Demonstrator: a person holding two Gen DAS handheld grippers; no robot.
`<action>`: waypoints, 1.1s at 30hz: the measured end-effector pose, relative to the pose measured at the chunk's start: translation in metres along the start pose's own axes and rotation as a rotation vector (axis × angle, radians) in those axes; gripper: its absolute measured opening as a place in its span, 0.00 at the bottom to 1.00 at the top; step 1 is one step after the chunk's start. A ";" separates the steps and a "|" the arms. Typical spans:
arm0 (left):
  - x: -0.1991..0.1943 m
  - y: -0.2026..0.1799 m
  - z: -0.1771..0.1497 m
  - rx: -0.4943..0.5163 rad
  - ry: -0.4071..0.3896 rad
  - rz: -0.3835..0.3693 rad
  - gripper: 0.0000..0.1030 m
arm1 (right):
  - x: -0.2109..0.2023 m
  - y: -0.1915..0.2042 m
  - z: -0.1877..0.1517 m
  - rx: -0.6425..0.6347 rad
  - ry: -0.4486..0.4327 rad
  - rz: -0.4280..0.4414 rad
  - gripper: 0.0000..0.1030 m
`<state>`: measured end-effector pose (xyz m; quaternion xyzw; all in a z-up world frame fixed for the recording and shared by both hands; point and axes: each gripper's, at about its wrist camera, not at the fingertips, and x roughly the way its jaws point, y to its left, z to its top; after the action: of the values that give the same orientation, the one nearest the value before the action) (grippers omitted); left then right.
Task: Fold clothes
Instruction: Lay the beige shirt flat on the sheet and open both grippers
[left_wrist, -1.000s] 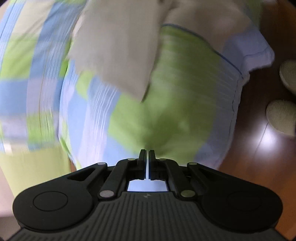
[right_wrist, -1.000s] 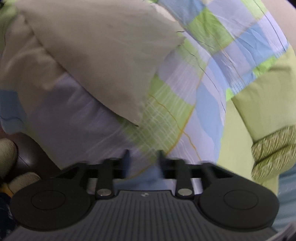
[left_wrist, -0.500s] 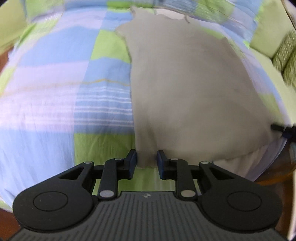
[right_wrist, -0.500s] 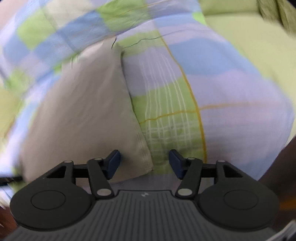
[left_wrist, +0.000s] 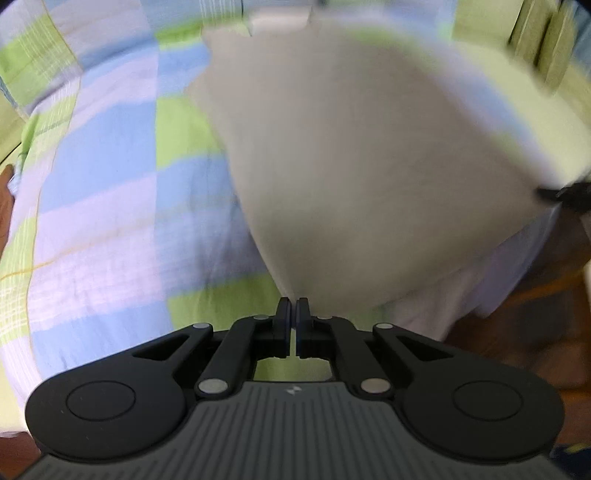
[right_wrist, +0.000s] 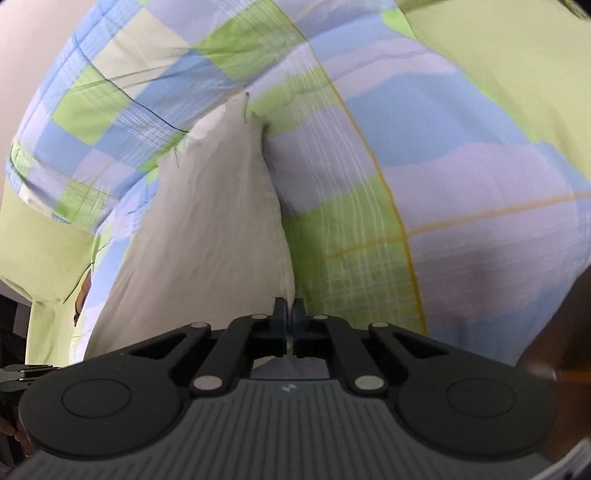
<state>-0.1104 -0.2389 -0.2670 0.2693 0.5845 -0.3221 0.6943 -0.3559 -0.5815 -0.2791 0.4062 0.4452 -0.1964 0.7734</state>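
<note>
Left tongs (left_wrist: 294, 318): shut tight, pinching the near left corner of the pale beige garment of thin woven cloth (left_wrist: 369, 166), with the cloth running straight up out of the closed tips. Right tongs (right_wrist: 289, 311): jaws only just drawn shut, with the garment's (right_wrist: 214, 240) near right corner and its stitched hem between them. Also glimpsed at the far right edge of the left wrist view, at the cloth's other near corner.

Between the two grips, the garment's near edge held taut. Beyond that, spread away toward the far side, much of it blurred in the left wrist view. Whether lifted clear or resting on the bed, not possible to tell. At the far end, a narrower, ragged-looking outline, perhaps a neck or a sleeve, too unclear to name.

Underneath and all around: a checked patchwork quilt in blue, green and lilac (left_wrist: 103, 221), covering a bed. Near right, past the bed's edge, a dark wooden floor (left_wrist: 535, 314).

Handling, as a judgement: light, limp, no stiffness at all, likely to sag in the middle and drag on the quilt if carried low. Not slippery, not fragile, though apt to crease. Thin enough to slide out of a shallow pinch, so best taken well in from the hem, at corners or seams with doubled cloth. Best kept tensioned between both grips, and laid down evenly for a straight fold line.
</note>
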 end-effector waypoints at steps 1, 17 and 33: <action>0.019 -0.004 -0.010 0.015 0.056 0.037 0.00 | 0.010 -0.005 -0.005 0.002 0.030 -0.040 0.01; 0.007 -0.050 0.003 0.092 -0.205 0.034 0.09 | 0.020 0.085 -0.025 -0.481 -0.093 0.010 0.16; 0.007 -0.088 0.008 -0.069 -0.168 0.132 0.27 | 0.052 0.118 -0.027 -0.592 -0.049 -0.107 0.23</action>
<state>-0.1719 -0.3027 -0.2725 0.2551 0.5158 -0.2766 0.7697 -0.2643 -0.4867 -0.2769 0.1340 0.4851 -0.1082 0.8573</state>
